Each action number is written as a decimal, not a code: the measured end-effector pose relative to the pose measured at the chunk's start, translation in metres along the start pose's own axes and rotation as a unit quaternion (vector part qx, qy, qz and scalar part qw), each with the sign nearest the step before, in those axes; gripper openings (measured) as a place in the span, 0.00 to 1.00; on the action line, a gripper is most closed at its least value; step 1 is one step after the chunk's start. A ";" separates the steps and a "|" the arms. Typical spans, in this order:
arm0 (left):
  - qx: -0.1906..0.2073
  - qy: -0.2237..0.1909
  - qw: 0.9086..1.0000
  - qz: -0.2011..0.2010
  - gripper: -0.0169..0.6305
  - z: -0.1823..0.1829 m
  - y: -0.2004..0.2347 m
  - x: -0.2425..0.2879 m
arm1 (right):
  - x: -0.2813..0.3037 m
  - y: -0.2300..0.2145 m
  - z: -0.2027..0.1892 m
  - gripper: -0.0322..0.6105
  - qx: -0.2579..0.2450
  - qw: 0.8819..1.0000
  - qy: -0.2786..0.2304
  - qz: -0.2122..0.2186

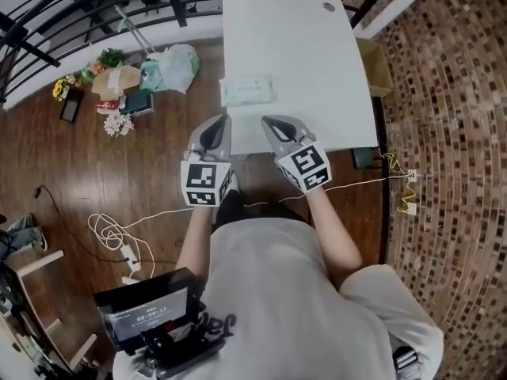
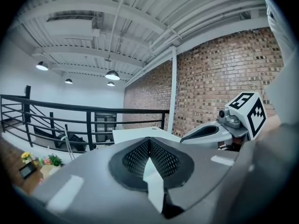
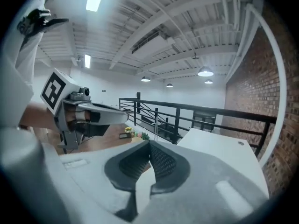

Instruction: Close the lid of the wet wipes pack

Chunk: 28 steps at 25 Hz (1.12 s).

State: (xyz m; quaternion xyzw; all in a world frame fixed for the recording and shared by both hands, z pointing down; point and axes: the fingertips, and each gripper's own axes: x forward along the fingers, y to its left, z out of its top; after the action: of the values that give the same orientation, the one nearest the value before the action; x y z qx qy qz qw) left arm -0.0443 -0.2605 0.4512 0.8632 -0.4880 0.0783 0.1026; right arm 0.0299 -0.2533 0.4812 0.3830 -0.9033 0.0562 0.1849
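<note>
Head view: left claw (image 1: 219, 125) and right claw (image 1: 271, 125) side by side above the bench's (image 1: 333, 70) near edge.
Left claw: jaws together, nothing between.
Right claw: jaws together, empty.
Wet wipes pack (image 1: 248, 90): flat on the bench by its left edge, just beyond both claws.

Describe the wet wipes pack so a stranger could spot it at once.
Find the white table on the dark wood floor. Near its left edge, on the person's side, lies the wet wipes pack. It is a flat, pale rectangle, the only loose thing on the tabletop; the small grey disc sits far off in a corner.
</note>
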 end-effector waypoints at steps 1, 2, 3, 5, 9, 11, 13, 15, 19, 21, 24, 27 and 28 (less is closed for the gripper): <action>0.005 0.001 1.000 0.006 0.05 -0.004 -0.012 -0.010 | -0.010 0.007 -0.004 0.04 -0.005 1.000 -0.005 0.004; 0.010 0.002 1.000 0.013 0.05 -0.008 -0.024 -0.021 | -0.022 0.014 -0.007 0.04 -0.007 1.000 -0.013 0.009; 0.015 0.003 1.000 0.020 0.05 -0.013 -0.037 -0.033 | -0.036 0.023 -0.010 0.04 -0.007 1.000 -0.023 0.013; 0.021 0.006 0.999 0.037 0.05 -0.027 -0.066 -0.062 | -0.071 0.044 -0.017 0.04 0.005 0.999 -0.047 0.020; 0.023 0.008 0.996 0.088 0.05 -0.053 -0.130 -0.122 | -0.145 0.081 -0.055 0.04 0.037 0.997 -0.069 0.020; 0.009 0.019 0.995 0.095 0.05 -0.067 -0.159 -0.145 | -0.175 0.097 -0.072 0.04 0.040 0.998 -0.054 0.005; 0.005 0.034 0.996 0.081 0.05 -0.078 -0.185 -0.171 | -0.201 0.116 -0.077 0.04 0.053 0.997 -0.047 -0.008; 0.017 0.032 0.996 0.079 0.05 -0.076 -0.200 -0.192 | -0.224 0.132 -0.071 0.04 0.063 0.996 -0.056 -0.016; 0.038 -0.030 0.993 0.107 0.05 -0.024 -0.205 -0.209 | -0.256 0.141 -0.037 0.04 0.038 0.994 -0.095 -0.037; 0.047 -0.054 0.992 0.107 0.05 -0.007 -0.205 -0.215 | -0.265 0.143 -0.022 0.04 0.031 0.992 -0.113 -0.051; 0.056 -0.064 0.992 0.095 0.05 0.001 -0.207 -0.223 | -0.269 0.146 -0.008 0.04 0.031 0.990 -0.126 -0.063; 0.053 -0.065 0.992 0.091 0.05 -0.001 -0.204 -0.230 | -0.267 0.143 0.005 0.04 0.024 0.987 -0.139 -0.076; 0.051 -0.065 0.992 0.091 0.05 -0.003 -0.203 -0.232 | -0.269 0.141 0.008 0.04 0.021 0.986 -0.142 -0.082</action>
State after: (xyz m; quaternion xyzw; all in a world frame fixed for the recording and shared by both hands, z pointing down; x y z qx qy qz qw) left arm 0.0114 0.0341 0.3788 0.8229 -0.5652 0.0553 0.0191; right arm 0.0988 0.0244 0.3780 0.4638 -0.8845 0.0052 0.0504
